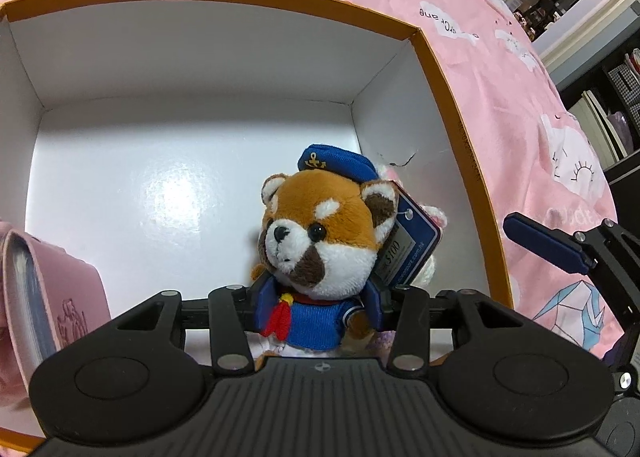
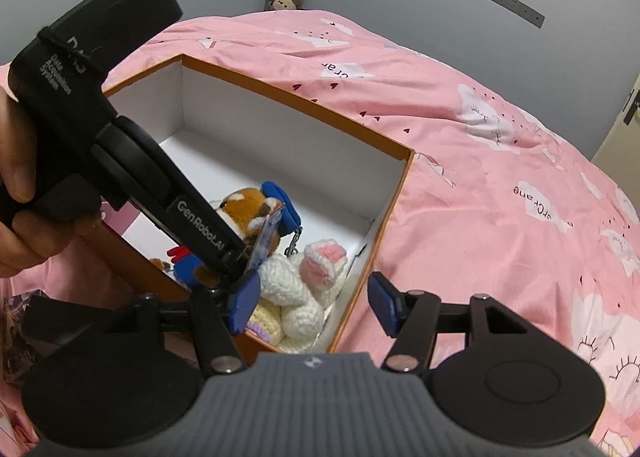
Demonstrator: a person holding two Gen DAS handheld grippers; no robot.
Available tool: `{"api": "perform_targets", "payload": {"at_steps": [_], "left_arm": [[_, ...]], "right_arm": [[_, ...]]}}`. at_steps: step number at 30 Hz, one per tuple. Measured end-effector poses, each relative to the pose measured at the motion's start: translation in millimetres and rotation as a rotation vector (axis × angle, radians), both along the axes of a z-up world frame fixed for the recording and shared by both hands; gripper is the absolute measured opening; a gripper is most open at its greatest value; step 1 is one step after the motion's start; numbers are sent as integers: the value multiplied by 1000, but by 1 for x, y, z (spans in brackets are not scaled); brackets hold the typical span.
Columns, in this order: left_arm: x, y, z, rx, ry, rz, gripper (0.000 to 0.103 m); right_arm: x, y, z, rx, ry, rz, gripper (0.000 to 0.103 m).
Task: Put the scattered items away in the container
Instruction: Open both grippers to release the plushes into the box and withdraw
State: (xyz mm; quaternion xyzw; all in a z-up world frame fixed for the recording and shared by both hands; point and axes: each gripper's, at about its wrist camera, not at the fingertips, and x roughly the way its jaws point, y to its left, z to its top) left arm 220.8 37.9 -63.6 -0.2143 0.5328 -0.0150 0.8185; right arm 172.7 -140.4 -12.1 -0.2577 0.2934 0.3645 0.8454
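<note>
An orange-rimmed box (image 1: 452, 105) with white inside walls sits open on pink bedding. Inside, near its right wall, a red-panda plush toy (image 1: 320, 241) in a blue sailor cap and suit sits upright with a price tag at its ear. A white crocheted bunny (image 2: 304, 289) with pink ears lies just beside it, probably touching. A pink case (image 1: 52, 297) leans at the box's left edge

The red panda plush (image 1: 320, 241) has its legs hidden behind the left claw (image 1: 316, 307). A pink case (image 1: 52, 289) is cut off at the frame's left edge. The crocheted bunny (image 2: 304, 289) is half hidden; the price tag's (image 1: 412, 245) small print is unreadable.
</note>
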Motion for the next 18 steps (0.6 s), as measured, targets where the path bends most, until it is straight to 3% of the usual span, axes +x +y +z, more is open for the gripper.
{"api": "perform_targets", "payload": {"at_steps": [6,18], "left_arm": [[-8,2,3,29,0,2,71],[-26,-4,28,88,-73,-8,75]], "right_arm": [[-5,-4,0,9,1,-19,64],[-21,-12,6,48,-7,-55,67]]}}
